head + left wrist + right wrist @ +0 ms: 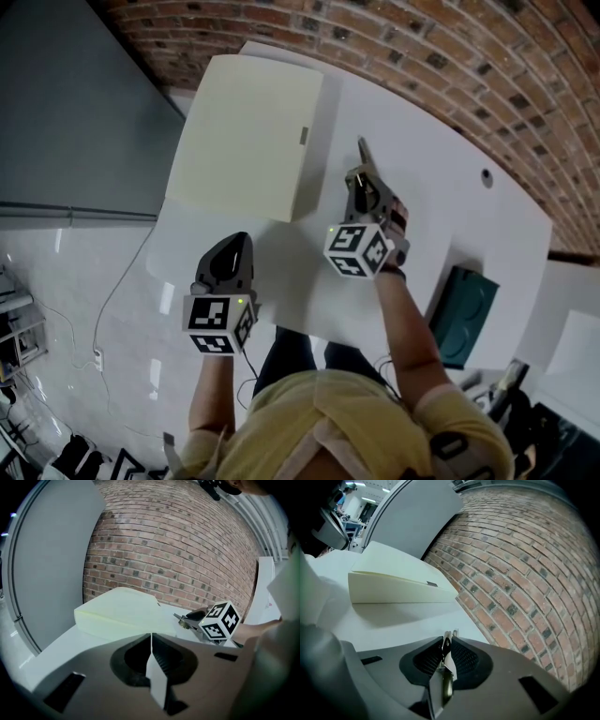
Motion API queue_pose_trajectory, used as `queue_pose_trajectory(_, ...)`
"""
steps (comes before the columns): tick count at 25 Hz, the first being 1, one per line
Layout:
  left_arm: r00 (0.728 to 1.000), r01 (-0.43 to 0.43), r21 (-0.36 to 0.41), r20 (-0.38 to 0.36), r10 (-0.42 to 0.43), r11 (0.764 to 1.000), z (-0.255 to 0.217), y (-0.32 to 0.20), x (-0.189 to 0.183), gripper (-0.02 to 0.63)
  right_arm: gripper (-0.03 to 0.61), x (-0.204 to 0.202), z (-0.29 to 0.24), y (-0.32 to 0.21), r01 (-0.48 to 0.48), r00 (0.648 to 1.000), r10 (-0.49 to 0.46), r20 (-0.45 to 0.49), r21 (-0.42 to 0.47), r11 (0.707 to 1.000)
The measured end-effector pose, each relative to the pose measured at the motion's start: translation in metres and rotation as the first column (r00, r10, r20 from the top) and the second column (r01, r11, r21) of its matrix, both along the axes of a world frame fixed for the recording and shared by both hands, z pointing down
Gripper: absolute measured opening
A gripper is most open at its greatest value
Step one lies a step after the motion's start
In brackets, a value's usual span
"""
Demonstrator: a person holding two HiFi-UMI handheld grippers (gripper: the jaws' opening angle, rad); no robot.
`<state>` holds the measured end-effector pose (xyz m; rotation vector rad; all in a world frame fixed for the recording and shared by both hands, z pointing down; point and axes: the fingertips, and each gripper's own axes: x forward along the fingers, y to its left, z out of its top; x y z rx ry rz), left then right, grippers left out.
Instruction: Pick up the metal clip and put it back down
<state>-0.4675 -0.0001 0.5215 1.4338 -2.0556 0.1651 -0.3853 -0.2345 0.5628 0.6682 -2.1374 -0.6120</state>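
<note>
The metal clip (446, 645) is a thin silvery piece held upright between the jaws of my right gripper (448, 638), and its tip pokes out past them. From the head view the clip (361, 147) juts from the right gripper (362, 169) over the white table (441, 187), just right of the cream box. I cannot tell whether the clip touches the table. My left gripper (240, 240) hangs at the table's near edge, its jaws shut with nothing between them, as the left gripper view (151, 637) shows.
A large cream box (248, 136) lies flat on the table's left part, close to the right gripper. A dark green case (464, 314) sits off the table's right edge. A brick wall (450, 56) runs behind the table. A small round hole (487, 175) marks the tabletop.
</note>
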Motion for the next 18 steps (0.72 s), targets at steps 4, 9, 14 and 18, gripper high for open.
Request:
queue_pose_trajectory(4, 1.0, -0.003, -0.01, -0.015, 0.002, 1.0, 0.0, 0.002, 0.001, 0.009, 0.043, 0.001, -0.001, -0.002, 0.002, 1.0, -0.002, -0.008, 0.041, 0.999)
queue_pose_trajectory(9, 1.0, -0.008, -0.005, -0.015, 0.008, 1.0, 0.0, 0.002, -0.001, 0.009, 0.023, 0.004, -0.011, -0.008, -0.027, 1.0, 0.026, 0.007, 0.066, 0.997)
queue_pose_trajectory(14, 1.0, -0.014, 0.019, 0.017, 0.014, 1.0, -0.003, -0.004, -0.005, 0.009, 0.011, 0.006, -0.018, -0.004, -0.03, 0.999, 0.029, 0.026, 0.06, 0.998)
queue_pose_trajectory(18, 0.999, -0.032, 0.024, 0.028, 0.031, 0.999, -0.007, -0.01, -0.004, 0.009, 0.011, 0.008, -0.023, 0.002, -0.028, 0.999, 0.027, 0.04, 0.028, 0.999)
